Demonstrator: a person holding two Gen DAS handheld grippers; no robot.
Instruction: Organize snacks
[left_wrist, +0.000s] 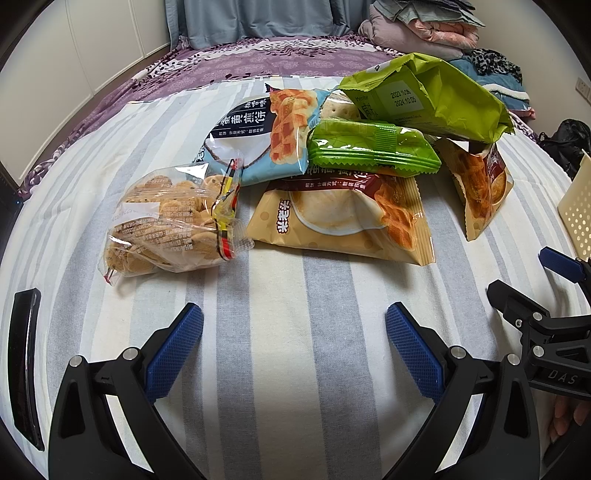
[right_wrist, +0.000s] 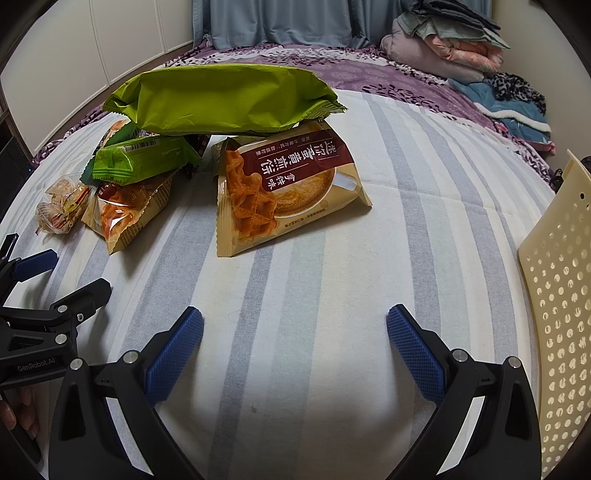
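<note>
Presently, a heap of snack packets is recorded on a striped sheet (left_wrist: 295, 295): a clear bag of small biscuits (left_wrist: 166, 229) at the left, a blue waffle-biscuit packet (left_wrist: 255, 136) behind it, a beige waffle packet (left_wrist: 343, 218) lying flat in front, a small green packet (left_wrist: 373, 147) resting on that one, a large lime-green bag (right_wrist: 221, 99) propped across the top, and a brown-and-beige packet (right_wrist: 284, 192) leaning at the right. A cream perforated basket (right_wrist: 557, 288) is noted at the far right, apart from the heap. The left gripper (left_wrist: 293, 347) and the right gripper (right_wrist: 295, 347) are both held released, jaws spread, nothing between them, short of the packets. Nothing is judged sorted yet. The right-hand leaning packet is best taken first by its sealed edge, lightly, so that its contents are not crushed and the bag resting above is not toppled.
</note>
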